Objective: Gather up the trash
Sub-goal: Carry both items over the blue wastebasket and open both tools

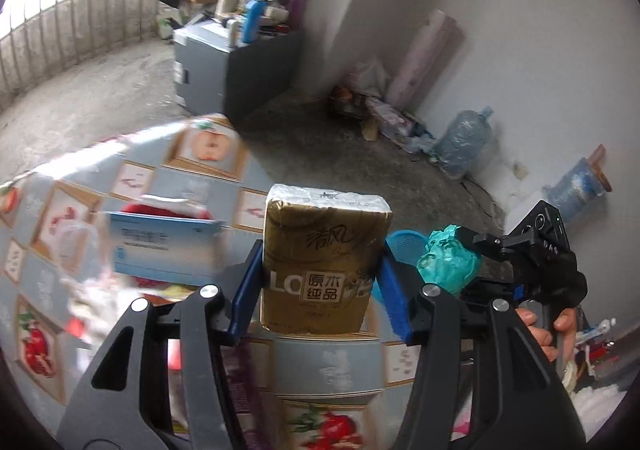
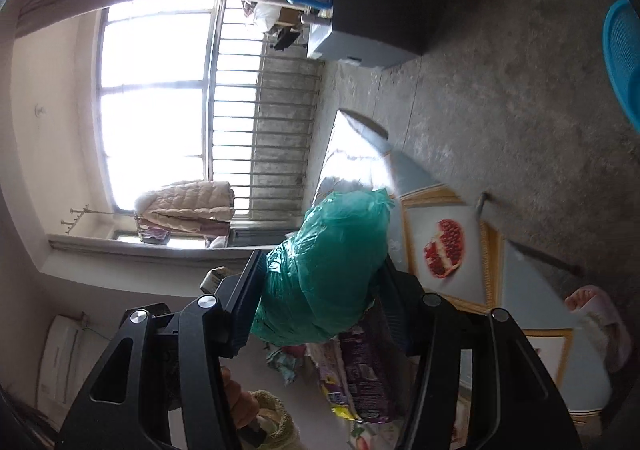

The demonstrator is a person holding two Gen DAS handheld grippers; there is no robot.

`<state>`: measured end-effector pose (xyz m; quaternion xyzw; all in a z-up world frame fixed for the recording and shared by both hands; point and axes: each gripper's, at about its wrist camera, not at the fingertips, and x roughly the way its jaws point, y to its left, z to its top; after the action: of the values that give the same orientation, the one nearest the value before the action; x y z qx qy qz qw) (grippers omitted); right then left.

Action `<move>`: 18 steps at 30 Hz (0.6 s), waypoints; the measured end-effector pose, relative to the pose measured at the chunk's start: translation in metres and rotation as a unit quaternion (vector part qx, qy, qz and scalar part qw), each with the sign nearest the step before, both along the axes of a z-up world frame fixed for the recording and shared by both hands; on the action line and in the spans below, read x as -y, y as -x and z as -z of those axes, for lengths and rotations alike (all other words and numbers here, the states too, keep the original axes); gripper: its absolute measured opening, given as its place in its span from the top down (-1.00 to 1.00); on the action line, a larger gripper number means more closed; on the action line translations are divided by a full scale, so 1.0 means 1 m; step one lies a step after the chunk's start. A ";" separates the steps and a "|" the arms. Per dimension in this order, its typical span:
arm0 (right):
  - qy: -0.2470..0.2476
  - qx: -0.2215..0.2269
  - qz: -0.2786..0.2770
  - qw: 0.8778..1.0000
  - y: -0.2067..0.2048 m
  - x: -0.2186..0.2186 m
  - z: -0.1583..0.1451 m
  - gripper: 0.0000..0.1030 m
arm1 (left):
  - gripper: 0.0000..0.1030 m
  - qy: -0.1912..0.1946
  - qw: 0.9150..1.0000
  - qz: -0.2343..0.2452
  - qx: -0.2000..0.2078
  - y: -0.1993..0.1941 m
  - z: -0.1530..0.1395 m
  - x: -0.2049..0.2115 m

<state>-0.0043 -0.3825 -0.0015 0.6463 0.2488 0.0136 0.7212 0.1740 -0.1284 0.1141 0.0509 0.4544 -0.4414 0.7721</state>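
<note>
Desk (image 1: 328,370) with a fruit-pattern cloth fills the lower part of the left wrist view; the same cloth, with a pomegranate picture, shows in the right wrist view. Behind it on the concrete floor stands a grey cabinet (image 1: 224,61) with clutter on top, and a big water bottle (image 1: 464,141) leans near the white wall. On the desk lies a blue and white box (image 1: 164,246), blurred.

The left tongs (image 1: 320,278) are closed onto a gold tissue pack (image 1: 324,258), which stands upright between the blue pads, lifted above the cloth. The right tongs (image 2: 320,290) are pressed onto a crumpled green plastic bag (image 2: 332,270), held in the air over the edge of the desk. A blue basket (image 2: 624,57) is on the floor, well apart.
</note>
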 end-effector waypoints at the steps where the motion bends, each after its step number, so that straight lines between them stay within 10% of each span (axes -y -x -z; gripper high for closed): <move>1: 0.018 -0.007 0.015 1.000 0.014 0.006 -0.002 -0.04 | 0.02 0.003 1.000 0.009 -0.006 0.006 0.003 0.010; 18: 0.186 -0.235 0.182 0.937 0.138 0.123 0.083 -0.04 | 0.01 -0.092 0.979 0.162 -0.085 0.106 0.123 0.270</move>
<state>-0.1426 -0.5053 -0.0847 0.5199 0.2872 -0.3166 0.7396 0.0682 -0.3981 -0.0092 0.1574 0.5427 -0.5194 0.6410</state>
